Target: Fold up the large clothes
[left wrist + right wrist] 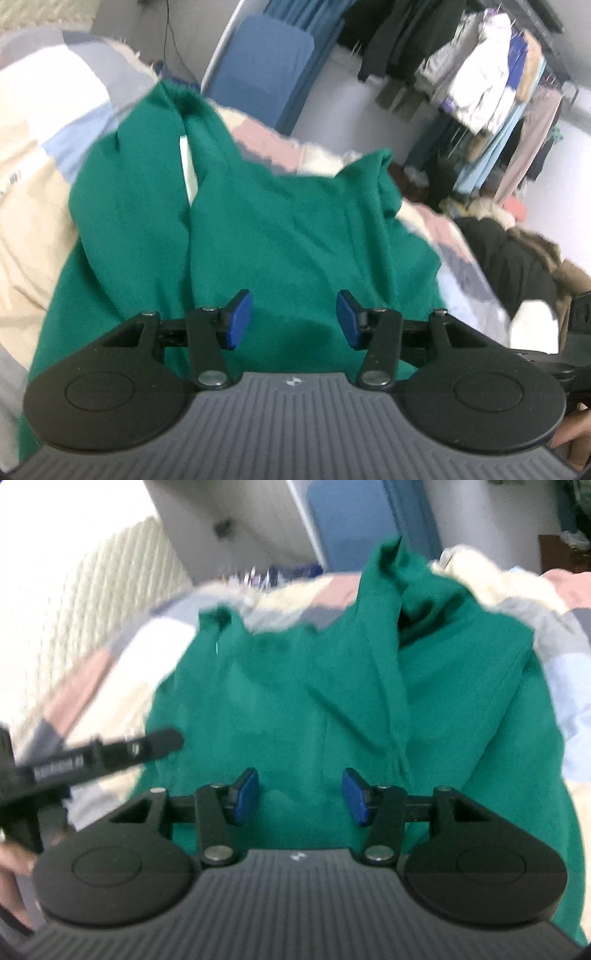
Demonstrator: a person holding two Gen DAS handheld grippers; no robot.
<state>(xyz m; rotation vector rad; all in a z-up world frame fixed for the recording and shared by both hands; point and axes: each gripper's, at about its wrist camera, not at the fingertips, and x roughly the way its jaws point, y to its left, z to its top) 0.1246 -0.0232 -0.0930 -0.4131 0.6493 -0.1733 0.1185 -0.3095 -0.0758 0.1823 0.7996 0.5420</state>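
A large green garment (280, 229) lies rumpled on a patchwork bedspread (33, 192), folded over itself with a white label showing near its collar. My left gripper (294, 319) hovers over its near edge, jaws apart with only air between the blue pads. In the right wrist view the same green garment (314, 709) fills the middle, its hood bunched at the far end. My right gripper (300, 796) stands open above the cloth with nothing between its pads. The left gripper's black body (74, 760) shows at the left edge, a hand beneath it.
A rack of hanging clothes (491, 85) stands at the back right, with a dark fur-trimmed coat (517, 258) heaped beside the bed. A blue folded chair (258, 62) leans against the far wall. A ribbed white radiator (92, 602) is at the left.
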